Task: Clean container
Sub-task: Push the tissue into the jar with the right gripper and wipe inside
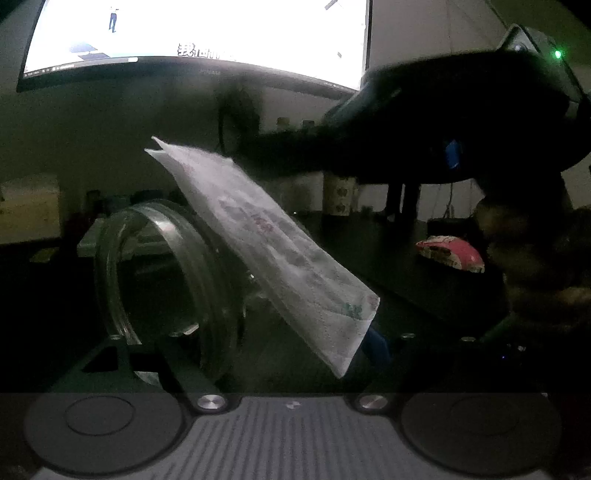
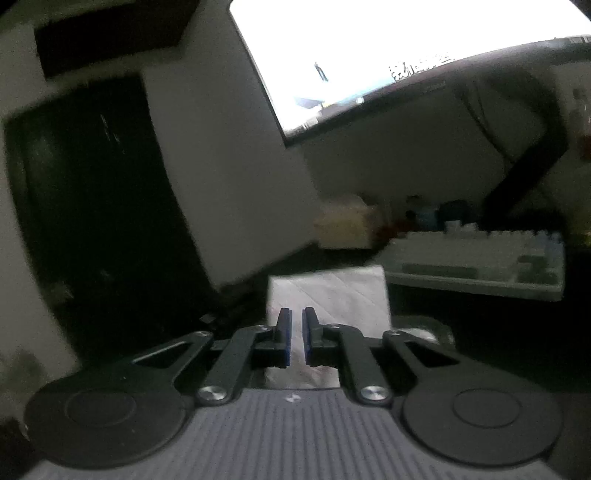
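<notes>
In the left wrist view a clear glass jar [image 1: 162,291] lies on its side between my left gripper's [image 1: 243,332] wide-spread fingers, its open mouth facing left. A folded white paper towel [image 1: 273,251] with a faint print hangs across the jar's right side. The other gripper's dark body [image 1: 461,122] reaches in from the upper right. In the right wrist view my right gripper [image 2: 296,332] has its blue-padded fingers [image 2: 283,336] nearly together on the white paper towel [image 2: 332,295], which sticks out ahead of them.
A bright monitor [image 1: 199,33] hangs over the dark desk [image 1: 424,288]. A red and white snack packet [image 1: 450,253] lies at the right. A white keyboard [image 2: 476,266] and small bottles [image 2: 424,214] stand beyond the right gripper. A dark cabinet [image 2: 92,206] is on its left.
</notes>
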`<state>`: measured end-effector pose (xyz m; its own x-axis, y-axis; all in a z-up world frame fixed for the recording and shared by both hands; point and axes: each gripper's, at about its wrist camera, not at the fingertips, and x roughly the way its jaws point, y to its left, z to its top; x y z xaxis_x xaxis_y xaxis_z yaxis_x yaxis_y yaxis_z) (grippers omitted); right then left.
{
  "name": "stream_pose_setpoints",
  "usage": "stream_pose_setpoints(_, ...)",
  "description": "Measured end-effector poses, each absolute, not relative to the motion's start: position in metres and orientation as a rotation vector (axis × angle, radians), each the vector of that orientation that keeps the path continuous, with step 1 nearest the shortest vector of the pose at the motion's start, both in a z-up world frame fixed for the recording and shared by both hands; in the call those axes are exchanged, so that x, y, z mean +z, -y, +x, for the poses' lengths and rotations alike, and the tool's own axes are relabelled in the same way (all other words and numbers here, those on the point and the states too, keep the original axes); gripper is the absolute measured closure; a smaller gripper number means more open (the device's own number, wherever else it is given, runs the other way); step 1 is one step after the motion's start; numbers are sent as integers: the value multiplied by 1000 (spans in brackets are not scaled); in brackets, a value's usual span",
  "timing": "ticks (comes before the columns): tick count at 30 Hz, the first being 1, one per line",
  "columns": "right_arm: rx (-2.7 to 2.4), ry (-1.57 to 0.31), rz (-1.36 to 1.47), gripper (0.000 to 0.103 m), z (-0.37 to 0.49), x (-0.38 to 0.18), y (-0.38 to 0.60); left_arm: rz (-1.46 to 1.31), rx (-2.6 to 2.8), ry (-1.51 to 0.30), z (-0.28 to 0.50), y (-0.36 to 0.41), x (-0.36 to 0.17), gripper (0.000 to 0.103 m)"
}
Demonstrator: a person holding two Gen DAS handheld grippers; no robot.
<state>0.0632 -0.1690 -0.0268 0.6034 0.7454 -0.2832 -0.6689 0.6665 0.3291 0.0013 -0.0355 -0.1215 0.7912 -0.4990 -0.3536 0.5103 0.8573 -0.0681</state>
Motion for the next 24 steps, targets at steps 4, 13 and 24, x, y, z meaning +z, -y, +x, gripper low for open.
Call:
stream_pose_setpoints(4,833,-409,216,94,72,-37,168,31,-544,-377,1,37,-122,27)
stream_pose_setpoints(13,726,-394,265,94,80,-41,181,64,-544,-375,-1,45,-125,17)
stream_pose_setpoints(24,751,-421,230,94,82,-41,173,133,-571,-359,-11,56,-126,1)
